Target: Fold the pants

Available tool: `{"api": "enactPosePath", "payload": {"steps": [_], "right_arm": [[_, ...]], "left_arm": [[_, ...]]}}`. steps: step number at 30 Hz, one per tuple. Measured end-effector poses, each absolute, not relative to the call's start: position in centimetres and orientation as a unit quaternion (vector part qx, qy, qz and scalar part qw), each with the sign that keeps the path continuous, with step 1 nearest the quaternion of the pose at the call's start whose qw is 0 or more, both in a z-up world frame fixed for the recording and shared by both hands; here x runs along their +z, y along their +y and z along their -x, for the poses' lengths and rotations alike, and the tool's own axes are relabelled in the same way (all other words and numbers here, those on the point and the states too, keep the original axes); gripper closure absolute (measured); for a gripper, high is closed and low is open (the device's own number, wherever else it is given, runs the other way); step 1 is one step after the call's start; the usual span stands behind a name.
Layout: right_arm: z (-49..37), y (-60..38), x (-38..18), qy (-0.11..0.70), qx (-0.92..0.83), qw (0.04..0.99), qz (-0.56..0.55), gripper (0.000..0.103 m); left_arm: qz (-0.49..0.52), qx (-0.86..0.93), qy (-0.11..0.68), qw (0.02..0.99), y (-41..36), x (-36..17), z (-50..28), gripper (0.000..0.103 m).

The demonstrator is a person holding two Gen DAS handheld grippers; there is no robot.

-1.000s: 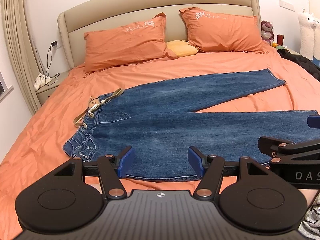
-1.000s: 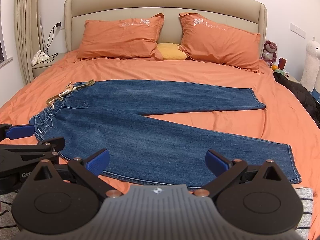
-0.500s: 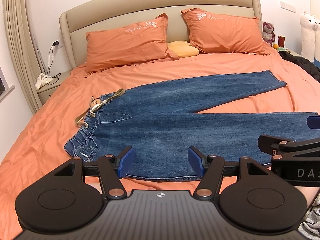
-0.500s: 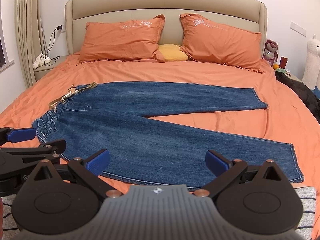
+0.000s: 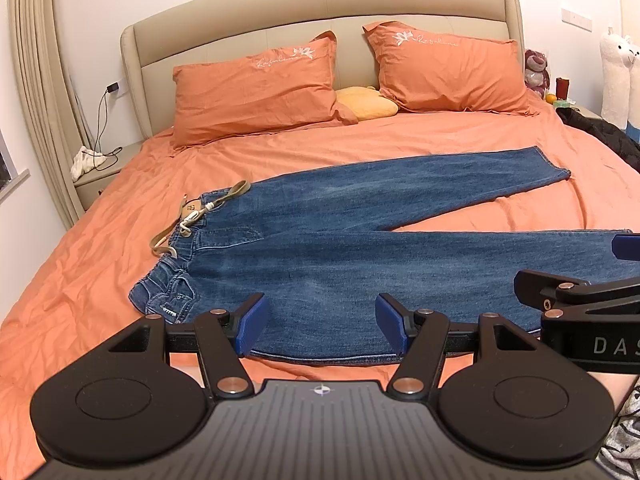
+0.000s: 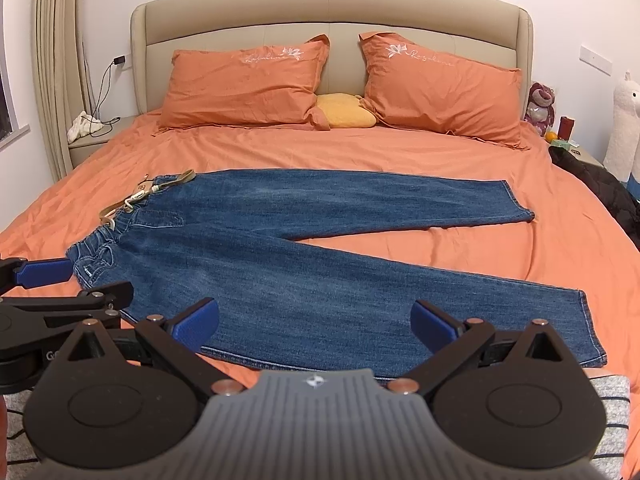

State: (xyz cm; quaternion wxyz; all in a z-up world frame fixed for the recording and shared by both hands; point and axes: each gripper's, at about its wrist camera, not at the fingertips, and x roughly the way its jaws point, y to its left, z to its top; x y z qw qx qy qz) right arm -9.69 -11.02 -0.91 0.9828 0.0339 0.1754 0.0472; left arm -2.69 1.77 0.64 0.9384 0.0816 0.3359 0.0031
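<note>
Left tongs (image 5: 320, 326), seen from their own camera, stand wide with nothing between the blue pads, hovering just short of the near edge of the jeans (image 5: 360, 264). Against the frames of a second ago the picture has barely altered: the garment sits a shade higher and nearer in view, so the tongs have crept slightly forward and no more. Jeans lie flat on the bed (image 5: 80, 280), waistband to the left with a tan belt (image 5: 192, 216) trailing from it, legs splayed in a V toward the right. Right tongs (image 5: 584, 300) intrude at the right margin, over the near leg and apart from the cloth as far as can be judged.

Right tongs (image 6: 316, 324), from their own camera, are likewise spread wide and empty, poised before the near leg a little short of its hem (image 6: 588, 328). Here too the change is a small drift: the jeans (image 6: 300, 264) appear marginally closer than before, with no fold or wrinkle newly made. Left tongs (image 6: 44, 280) show at the left edge beside the waistband corner.

Finding: no cloth has been gripped and the garment is undisturbed. In my judgement the fold has not begun; both tools are in approach, likely to take the near leg and carry it over the far one.
</note>
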Motion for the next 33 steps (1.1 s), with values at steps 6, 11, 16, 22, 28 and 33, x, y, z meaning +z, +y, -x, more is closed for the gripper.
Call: {"api": "enactPosePath", "payload": {"steps": [6, 11, 16, 22, 28, 33], "right_arm": [[10.0, -11.2, -0.9, 0.172, 0.045, 0.983, -0.036, 0.005], [10.2, -11.3, -0.9, 0.170, 0.044, 0.984, -0.036, 0.005], [9.6, -12.2, -1.2, 0.177, 0.048, 0.982, -0.035, 0.005], [7.6, -16.7, -2.3, 0.141, 0.055, 0.988, -0.011, 0.005], [3.0, -23.9, -3.2, 0.195, 0.050, 0.979, 0.039, 0.007], [-0.9, -30.8, -4.6, 0.274, 0.037, 0.960, 0.036, 0.035]], "left_arm": [[-0.082, 0.003, 0.335, 0.939, 1.8, 0.7, 2.7, 0.031], [-0.082, 0.003, 0.334, 0.939, 1.5, 1.0, 2.8, 0.031], [-0.112, -0.004, 0.323, 0.940, 1.8, 1.5, 2.3, 0.031], [-0.181, -0.027, 0.294, 0.938, 3.8, 2.5, -0.2, 0.031], [-0.247, -0.110, 0.339, 0.901, 7.1, 0.5, -5.6, 0.033], [-0.304, -0.128, 0.383, 0.863, 10.3, -2.3, -9.8, 0.035]]}}
